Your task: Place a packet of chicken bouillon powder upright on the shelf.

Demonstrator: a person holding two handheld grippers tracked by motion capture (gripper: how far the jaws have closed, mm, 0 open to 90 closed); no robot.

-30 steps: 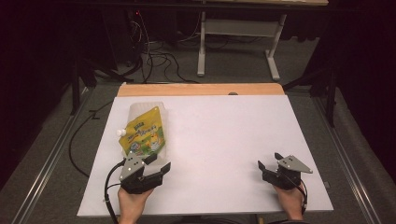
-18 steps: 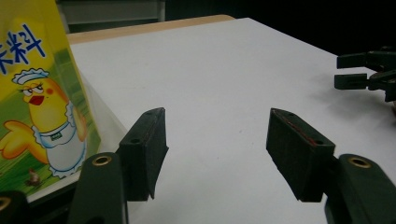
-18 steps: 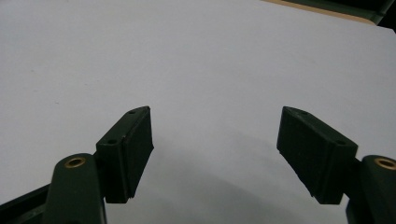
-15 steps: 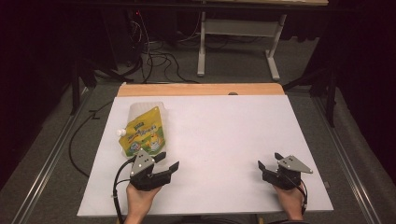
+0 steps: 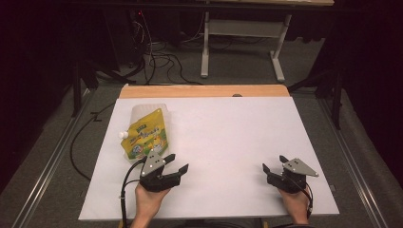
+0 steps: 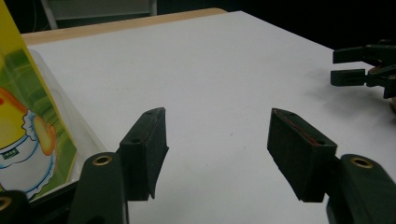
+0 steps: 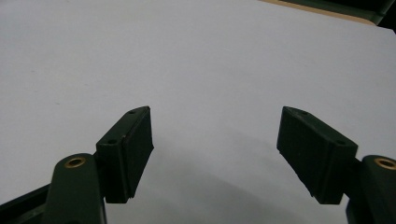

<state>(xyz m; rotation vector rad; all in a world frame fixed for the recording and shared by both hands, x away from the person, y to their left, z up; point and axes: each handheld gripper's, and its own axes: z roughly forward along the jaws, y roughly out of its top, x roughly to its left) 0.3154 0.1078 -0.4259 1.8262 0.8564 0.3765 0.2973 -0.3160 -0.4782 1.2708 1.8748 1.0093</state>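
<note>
A flat spouted pouch (image 5: pixel 145 135) lies on the white surface (image 5: pixel 228 137), toward its left side and nearer the far wooden edge than the middle. Its printed face is yellow and green with a cartoon figure and a band of lettering, framed by a clear, unprinted margin along the top; a small white cap sticks out at its left edge. In the left gripper view the pouch (image 6: pixel 28 126) fills the left border, its yellow print and translucent rim lying just beside the near finger. The left gripper (image 5: pixel 175 162) sits just in front of the pouch's lower corner, angled toward the right, its fingers (image 6: pixel 144 149) spread wide with only bare surface between them. The right gripper (image 5: pixel 274 164) rests well apart at the right of the surface, fingers (image 7: pixel 128 149) likewise spread, nothing held.
</note>
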